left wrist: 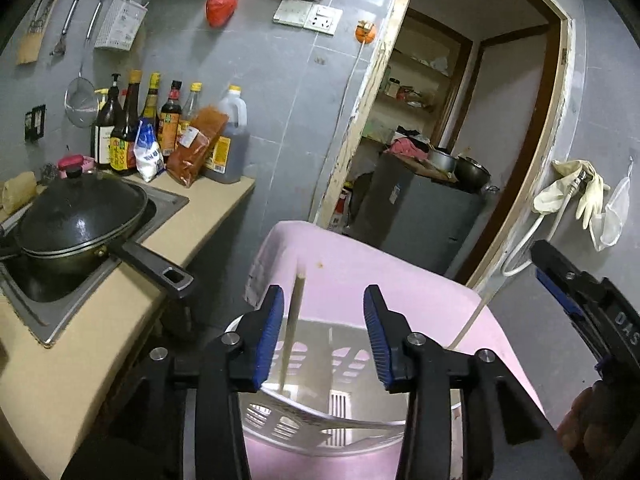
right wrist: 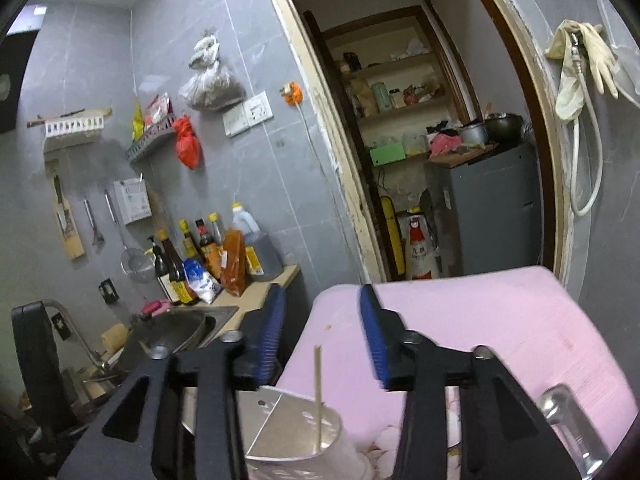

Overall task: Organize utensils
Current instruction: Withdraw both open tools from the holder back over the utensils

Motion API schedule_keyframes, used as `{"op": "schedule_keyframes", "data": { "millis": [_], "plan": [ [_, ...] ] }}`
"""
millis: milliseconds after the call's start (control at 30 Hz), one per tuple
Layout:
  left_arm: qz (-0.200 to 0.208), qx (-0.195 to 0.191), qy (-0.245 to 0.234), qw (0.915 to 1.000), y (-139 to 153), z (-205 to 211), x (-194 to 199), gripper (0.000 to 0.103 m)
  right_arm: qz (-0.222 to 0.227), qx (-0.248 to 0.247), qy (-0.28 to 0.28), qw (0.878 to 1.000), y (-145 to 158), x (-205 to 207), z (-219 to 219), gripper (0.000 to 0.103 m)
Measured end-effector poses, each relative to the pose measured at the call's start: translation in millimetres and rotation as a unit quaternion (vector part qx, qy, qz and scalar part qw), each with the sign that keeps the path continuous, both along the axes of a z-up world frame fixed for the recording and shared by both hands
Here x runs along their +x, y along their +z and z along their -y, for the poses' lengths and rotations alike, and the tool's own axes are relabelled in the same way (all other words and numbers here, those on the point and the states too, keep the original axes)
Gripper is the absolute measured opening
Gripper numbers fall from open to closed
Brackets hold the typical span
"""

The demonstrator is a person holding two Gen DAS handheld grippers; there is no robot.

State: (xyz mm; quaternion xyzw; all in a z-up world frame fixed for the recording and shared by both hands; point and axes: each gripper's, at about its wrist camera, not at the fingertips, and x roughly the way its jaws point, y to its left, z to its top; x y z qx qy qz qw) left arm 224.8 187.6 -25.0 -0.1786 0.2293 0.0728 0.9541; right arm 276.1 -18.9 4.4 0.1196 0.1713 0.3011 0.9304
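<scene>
A perforated steel utensil holder (left wrist: 320, 364) stands on a pink surface (left wrist: 400, 280). One pale wooden chopstick (left wrist: 291, 332) stands upright in it. A slotted metal spatula (left wrist: 304, 424) lies across the holder's near rim. My left gripper (left wrist: 324, 336) is open and empty, hovering right above the holder, the chopstick beside its left pad. My right gripper (right wrist: 320, 340) is open and empty above the same holder (right wrist: 296, 428) and chopstick (right wrist: 318, 392). It also shows at the right edge of the left wrist view (left wrist: 576, 300).
A counter (left wrist: 132, 280) on the left holds a lidded black pan (left wrist: 80, 220) in a sink and several sauce bottles (left wrist: 168, 128). Tools hang on the grey tiled wall. A doorway (left wrist: 460, 140) opens behind. A metal handle (right wrist: 568, 428) lies on the pink surface at lower right.
</scene>
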Motion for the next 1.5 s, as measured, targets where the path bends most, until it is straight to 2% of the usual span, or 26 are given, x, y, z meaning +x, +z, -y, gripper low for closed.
{"op": "schedule_keyframes", "data": {
  "millis": [100, 133, 167, 200, 233, 367, 400, 533, 733, 1067, 1500],
  "plan": [
    [0.009, 0.0, 0.011, 0.9999, 14.5, 4.9, -3.9, 0.057, 0.004, 0.001, -0.009, 1.0, 11.5, -0.6, 17.6, 0.061],
    [0.013, -0.001, 0.014, 0.9998, 19.3, 7.2, -5.4, 0.059, 0.005, -0.002, -0.013, 1.0, 15.4, -0.2, 23.5, 0.064],
    [0.016, -0.001, 0.017, 0.9997, 24.2, 9.9, -6.0, 0.06, 0.004, -0.006, -0.019, 1.0, 18.7, 0.2, 29.9, 0.072],
    [0.018, 0.001, 0.019, 0.9996, 29.4, 13.5, -6.0, 0.065, 0.004, -0.008, -0.023, 1.0, 20.8, 0.1, 36.1, 0.078],
    [0.02, 0.004, 0.022, 0.9996, 34.3, 17.6, -5.9, 0.07, 0.002, -0.01, -0.03, 0.999, 23.8, 0.3, 44.0, 0.08],
    [0.034, 0.013, 0.028, 0.999, 52.7, 38.5, -8.2, 0.081, -0.017, -0.032, -0.058, 0.998, 32.3, 3.6, 71.2, 0.102],
    [0.036, 0.017, 0.03, 0.9988, 56.3, 44.7, -8.7, 0.086, -0.019, -0.036, -0.067, 0.997, 34.6, 3.6, 79.8, 0.103],
    [0.051, 0.031, 0.035, 0.9976, 65.4, 71.5, -11.7, 0.09, -0.023, -0.049, -0.092, 0.994, 40.1, 4.4, 109.5, 0.103],
    [0.042, 0.057, 0.02, 0.9973, 64.8, 113.0, -7.2, 0.091, -0.01, -0.077, -0.119, 0.99, 39.3, 1.1, 148.8, 0.103],
    [0.019, 0.076, -0.005, 0.9969, 45.5, 164.3, 2.8, 0.091, -0.006, -0.126, -0.15, 0.981, 26.4, -1.4, 192.6, 0.103],
    [-0.001, 0.1, -0.021, 0.9948, 10.9, 200.8, 10.9, 0.091, 0.006, -0.146, -0.156, 0.977, -0.1, -2.4, 215.9, 0.103]
  ]
}}
